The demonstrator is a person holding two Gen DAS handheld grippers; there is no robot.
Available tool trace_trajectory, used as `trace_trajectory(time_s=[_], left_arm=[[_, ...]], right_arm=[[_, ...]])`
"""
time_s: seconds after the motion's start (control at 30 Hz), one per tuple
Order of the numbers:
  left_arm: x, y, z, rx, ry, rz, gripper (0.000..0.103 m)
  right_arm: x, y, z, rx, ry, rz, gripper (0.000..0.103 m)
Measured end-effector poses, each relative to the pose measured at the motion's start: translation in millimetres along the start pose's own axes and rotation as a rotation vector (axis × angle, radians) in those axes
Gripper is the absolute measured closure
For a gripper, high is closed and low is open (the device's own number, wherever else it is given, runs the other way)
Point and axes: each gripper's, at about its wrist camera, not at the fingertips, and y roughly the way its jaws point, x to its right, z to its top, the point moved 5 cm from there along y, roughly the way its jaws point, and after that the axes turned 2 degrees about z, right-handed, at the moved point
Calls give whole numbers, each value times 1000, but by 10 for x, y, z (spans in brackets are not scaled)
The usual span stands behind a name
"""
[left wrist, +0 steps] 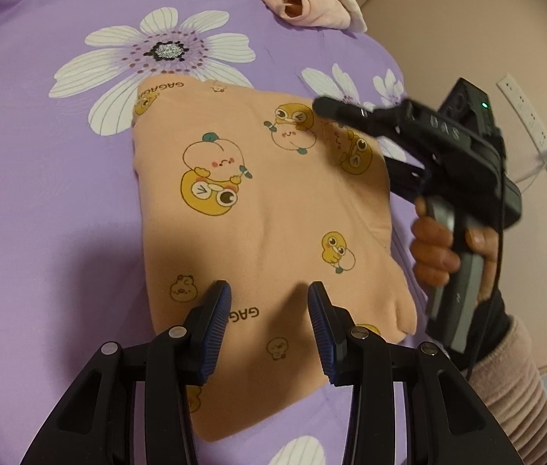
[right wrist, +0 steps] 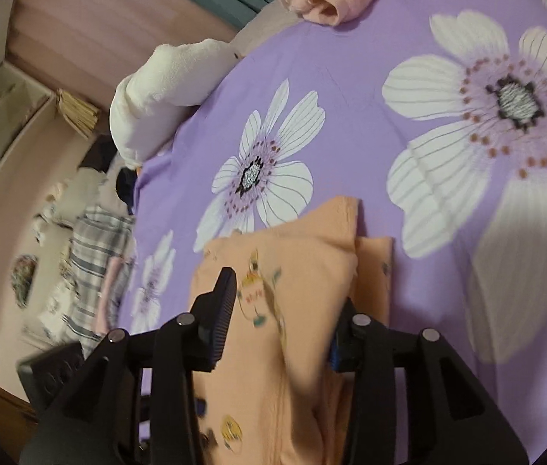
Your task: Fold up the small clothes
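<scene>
A peach garment (left wrist: 273, 209) printed with yellow ducks lies folded flat on the purple flowered bedsheet (left wrist: 49, 178). My left gripper (left wrist: 269, 290) is open, its blue-padded fingers hovering over the garment's near edge and holding nothing. My right gripper (left wrist: 324, 106), held by a hand, reaches over the garment's far right side. In the right wrist view the right gripper (right wrist: 285, 290) is open, its fingers either side of a raised fold of the peach garment (right wrist: 296, 271); its right fingertip is hidden behind the cloth.
A pile of pink and cream clothes (left wrist: 304, 0) sits at the bed's far edge. A white rolled cloth (right wrist: 165, 89) lies at the bed's side. Striped fabric (right wrist: 91, 271) and clutter lie on the floor beside the bed. A wall socket (left wrist: 525, 116) is at right.
</scene>
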Motion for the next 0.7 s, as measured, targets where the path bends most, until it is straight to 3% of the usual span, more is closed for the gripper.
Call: trace_trajectory(time_s=[0.23,0.4,0.53,0.6,0.7], left_arm=[[20,26,-3,-4,-4,4,63],[-4,14,13,1,-18,-7,63],[8,-71,6,29,-16,0,63],[17,-116,-5,48,-8,14,63],[33,-152,-21,70,12,34,63]], right_arm=[[-195,-214,304,143,-13,92,62],[-307,-527,339,201,-100,-2,63],[-437,-605,94,135,-222,-156,66],[-493,-590,-127,76,-312,-235,75],[-595,-580,-504,8,-419,-268,80]])
